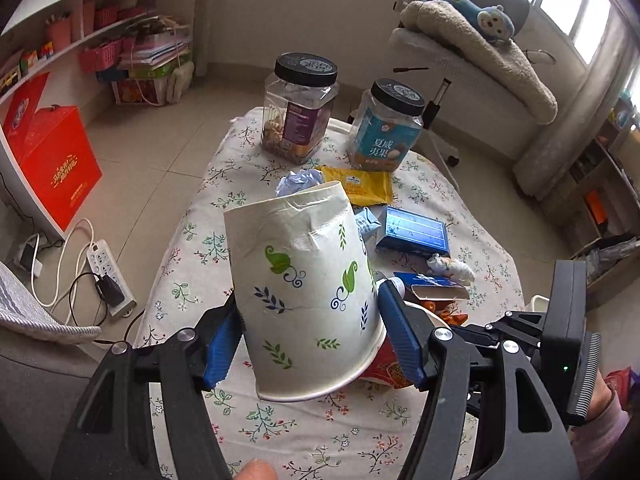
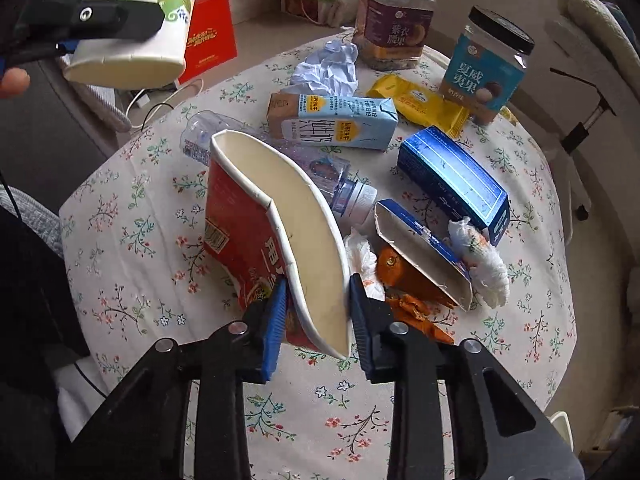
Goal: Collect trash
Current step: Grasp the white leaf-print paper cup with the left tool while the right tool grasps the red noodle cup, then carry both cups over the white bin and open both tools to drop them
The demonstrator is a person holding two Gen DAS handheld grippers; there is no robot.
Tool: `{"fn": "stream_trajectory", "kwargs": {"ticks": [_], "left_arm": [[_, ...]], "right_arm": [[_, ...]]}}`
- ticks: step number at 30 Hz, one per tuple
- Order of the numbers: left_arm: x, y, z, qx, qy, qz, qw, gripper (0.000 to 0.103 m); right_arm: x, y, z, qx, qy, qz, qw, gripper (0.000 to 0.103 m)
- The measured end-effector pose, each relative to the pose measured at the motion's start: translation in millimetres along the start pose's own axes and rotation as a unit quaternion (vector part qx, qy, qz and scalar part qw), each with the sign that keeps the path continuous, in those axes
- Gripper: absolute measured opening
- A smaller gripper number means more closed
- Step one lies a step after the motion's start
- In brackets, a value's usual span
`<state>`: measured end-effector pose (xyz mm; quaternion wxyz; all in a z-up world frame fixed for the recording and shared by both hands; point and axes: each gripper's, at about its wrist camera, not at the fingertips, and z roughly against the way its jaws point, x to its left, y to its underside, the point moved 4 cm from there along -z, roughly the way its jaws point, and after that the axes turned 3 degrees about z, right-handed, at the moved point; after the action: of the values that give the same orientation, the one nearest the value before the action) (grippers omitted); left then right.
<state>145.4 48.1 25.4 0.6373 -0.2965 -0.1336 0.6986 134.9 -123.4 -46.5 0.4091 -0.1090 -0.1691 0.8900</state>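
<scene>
Left gripper [image 1: 310, 332]: a white paper cup [image 1: 304, 292] with green and blue leaf prints was pinched between its blue fingers [image 1: 402, 338], held off the tabletop with the rim toward the camera and the dented base pointing away.
Right gripper [image 2: 316, 320]: its fingers [image 2: 274, 334] were pressed onto the flattened rim of a red paper bowl [image 2: 276, 248], the bowl squashed nearly shut and lying on the cloth.
Tabletop [image 2: 132, 216]: a round top under a floral cloth was seen.
Remaining trash: a clear plastic bottle [image 2: 340, 184] lay just behind the bowl, with a milk carton [image 2: 332, 122], crumpled paper [image 2: 328, 66], a yellow wrapper [image 2: 420, 104], a blue box [image 2: 454, 178], an opened blue carton [image 2: 420, 252], a tissue wad [image 2: 480, 260] and orange peel [image 2: 416, 312] scattered nearby.
Far edge: two black-lidded jars [image 2: 396, 18] stood upright.
</scene>
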Motion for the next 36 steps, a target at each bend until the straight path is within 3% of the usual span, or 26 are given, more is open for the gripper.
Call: {"fn": "stream_trajectory", "kwargs": {"ticks": [5,8,17,23,27,36], "left_arm": [[6,7,-4,-0.012,-0.003,-0.016,0.9998,0.065],[2,3,-2,-0.019,0.004,-0.018,0.9997,0.064],[-25,-3,18,-0.062,0.022,-0.039,0.997,0.064],[-56,2,29,-0.111,0.005,-0.079,0.9907,0.065],[-75,8,17,-0.11,-0.002,-0.095,0.9894,0.064],[-127,25,-2,-0.104,0.01,-0.139,0.9847,0.064]], "right_arm": [[8,13,9,-0.007,0.007,-0.051,0.999,0.025],[7,20,25,-0.027,0.033,-0.086,0.995,0.024],[-31,31,73,-0.111,0.111,-0.206,0.966,0.024],[-57,43,98,-0.169,0.154,-0.269,0.936,0.024],[-78,64,109,-0.178,0.186,-0.309,0.916,0.024],[-153,146,152,-0.183,0.265,-0.439,0.839,0.025]]}}
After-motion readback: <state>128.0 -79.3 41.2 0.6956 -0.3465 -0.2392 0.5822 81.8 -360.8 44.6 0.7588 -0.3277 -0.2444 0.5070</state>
